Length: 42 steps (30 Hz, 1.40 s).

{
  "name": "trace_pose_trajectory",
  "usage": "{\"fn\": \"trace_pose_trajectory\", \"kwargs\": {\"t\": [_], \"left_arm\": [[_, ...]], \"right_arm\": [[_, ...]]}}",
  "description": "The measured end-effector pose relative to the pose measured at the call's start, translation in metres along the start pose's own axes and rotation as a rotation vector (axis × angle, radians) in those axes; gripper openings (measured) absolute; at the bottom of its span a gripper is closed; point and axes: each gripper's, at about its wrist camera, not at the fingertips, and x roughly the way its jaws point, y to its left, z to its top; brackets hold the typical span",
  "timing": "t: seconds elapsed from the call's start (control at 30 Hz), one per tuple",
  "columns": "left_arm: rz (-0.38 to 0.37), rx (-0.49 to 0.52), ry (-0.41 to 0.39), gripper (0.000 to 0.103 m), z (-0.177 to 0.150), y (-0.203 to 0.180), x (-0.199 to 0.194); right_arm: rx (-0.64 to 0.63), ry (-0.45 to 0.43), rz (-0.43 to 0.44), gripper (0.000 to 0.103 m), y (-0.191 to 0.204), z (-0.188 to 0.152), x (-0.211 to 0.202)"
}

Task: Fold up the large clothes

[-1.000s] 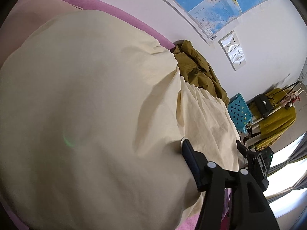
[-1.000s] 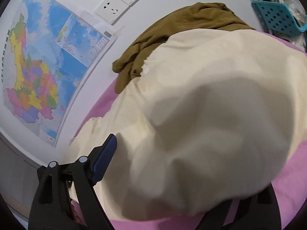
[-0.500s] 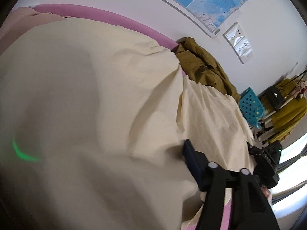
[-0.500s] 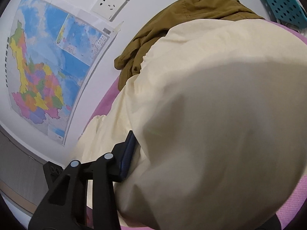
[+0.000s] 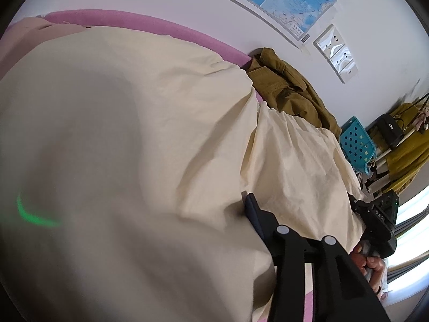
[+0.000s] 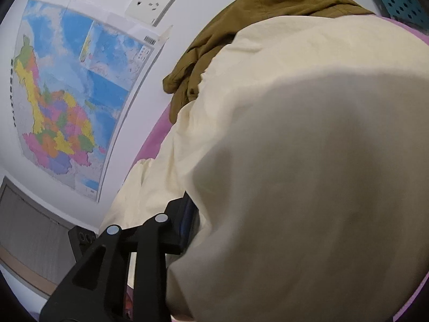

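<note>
A large cream garment (image 5: 139, 139) lies over a pink surface (image 5: 150, 25) and fills most of both views (image 6: 308, 161). My left gripper (image 5: 241, 209) is shut on a fold of it; only the right finger (image 5: 254, 212) shows, the other is under the cloth. My right gripper (image 6: 198, 212) is shut on another fold; only the left finger (image 6: 185, 214) shows, the rest is covered. The right gripper's body and the hand holding it show at the right of the left wrist view (image 5: 380, 222).
An olive-brown garment (image 5: 289, 94) lies crumpled at the wall behind the cream one, also in the right wrist view (image 6: 241, 26). A blue perforated basket (image 5: 356, 145) stands beyond it. A wall map (image 6: 69, 94) and sockets (image 5: 337, 51) hang on the wall.
Both grippers have moved forward and lower with the cream cloth. The cloth has spread closer to the lenses and covers more of the right gripper's finger.
</note>
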Motion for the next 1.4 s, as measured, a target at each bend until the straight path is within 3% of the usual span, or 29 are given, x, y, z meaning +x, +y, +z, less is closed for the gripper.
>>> {"fn": "trace_pose_trajectory", "kwargs": {"t": [0.13, 0.27, 0.37, 0.53, 0.7, 0.73, 0.83, 0.87, 0.9, 1.0, 1.4], "left_arm": [[0.009, 0.004, -0.002, 0.042, 0.001, -0.001, 0.0], [0.022, 0.018, -0.012, 0.032, 0.0, -0.004, -0.004], [0.029, 0.038, -0.029, 0.026, 0.001, -0.009, -0.012], [0.023, 0.061, -0.022, 0.023, 0.002, -0.01, -0.021], [0.018, 0.04, 0.024, 0.037, 0.003, -0.001, -0.008], [0.015, 0.034, 0.023, 0.041, 0.002, 0.001, -0.006], [0.015, 0.042, 0.022, 0.038, 0.002, 0.001, -0.005], [0.016, 0.051, 0.021, 0.035, 0.003, -0.001, -0.006], [0.019, 0.058, 0.015, 0.031, 0.003, -0.002, -0.007], [0.035, 0.081, 0.001, 0.026, 0.005, -0.007, -0.014], [0.003, 0.17, -0.101, 0.02, 0.039, -0.026, -0.081]], "right_arm": [[-0.002, -0.006, 0.006, 0.029, 0.001, 0.0, 0.005], [-0.021, -0.023, 0.035, 0.017, 0.008, 0.001, -0.001], [-0.062, -0.056, 0.073, 0.015, 0.025, 0.002, -0.014], [-0.094, -0.013, 0.044, 0.019, 0.032, -0.003, -0.018], [-0.028, 0.049, 0.005, 0.04, 0.008, -0.006, -0.003], [-0.028, 0.046, 0.0, 0.039, 0.005, -0.007, -0.001], [-0.034, 0.051, 0.021, 0.04, 0.008, -0.005, 0.002], [-0.034, 0.048, 0.023, 0.029, 0.009, -0.004, 0.002], [-0.053, 0.039, 0.032, 0.022, 0.013, -0.003, 0.0], [-0.105, 0.01, 0.063, 0.016, 0.032, 0.0, -0.012], [-0.31, -0.069, 0.146, 0.014, 0.133, 0.014, -0.052]]}}
